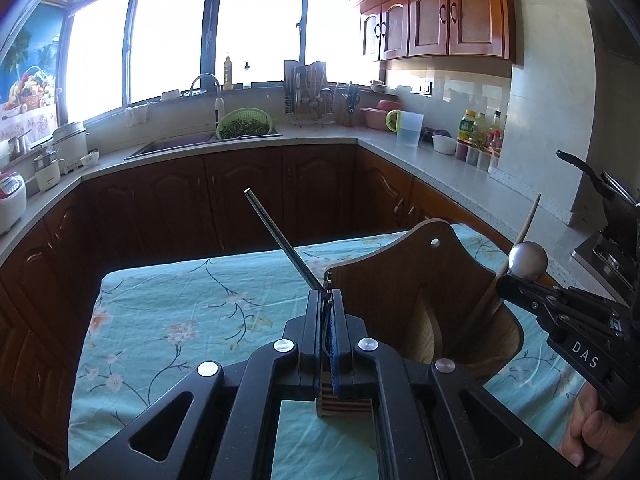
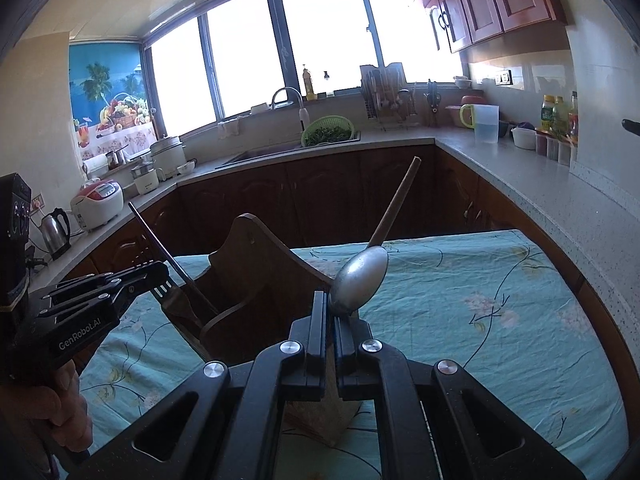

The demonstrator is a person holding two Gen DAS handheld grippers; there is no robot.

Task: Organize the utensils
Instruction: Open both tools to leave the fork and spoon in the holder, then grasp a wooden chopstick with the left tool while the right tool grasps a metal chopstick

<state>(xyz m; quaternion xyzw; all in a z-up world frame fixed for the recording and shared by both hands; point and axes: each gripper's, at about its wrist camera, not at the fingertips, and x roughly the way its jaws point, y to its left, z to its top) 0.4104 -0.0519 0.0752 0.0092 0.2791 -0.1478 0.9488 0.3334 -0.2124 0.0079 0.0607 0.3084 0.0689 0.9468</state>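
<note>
1. The left tongs (image 1: 329, 300) are clamped on the tined head of a fork (image 1: 280, 240); its dark metal handle slants up and away to the left, above the cloth.
2. In the right wrist view the same left tongs (image 2: 158, 280) come in from the left, fork tines showing at their tips, held by a hand (image 2: 48, 412) at the lower left edge.
3. The right tongs (image 2: 330, 312) are clamped on a spoon (image 2: 362, 276) at the bowl end; the grey metal bowl sits just above the tips and the wooden handle points up and away.
4. From the left wrist view the right tongs (image 1: 505, 280) reach in from the right with the spoon bowl on top, a hand (image 1: 596, 436) gripping the tool below.
5. Both tongs hover at a wooden utensil holder (image 1: 404, 280) with a tall arched back and a curved front pocket; the fork head is at its left edge, the spoon at its right side.
6. The holder stands on a tabletop covered by a teal floral cloth (image 2: 480, 320).
7. Beyond runs a kitchen worktop (image 1: 440, 156) with a sink, a green colander (image 1: 245, 123) of greens, bottles and a jug.
</note>
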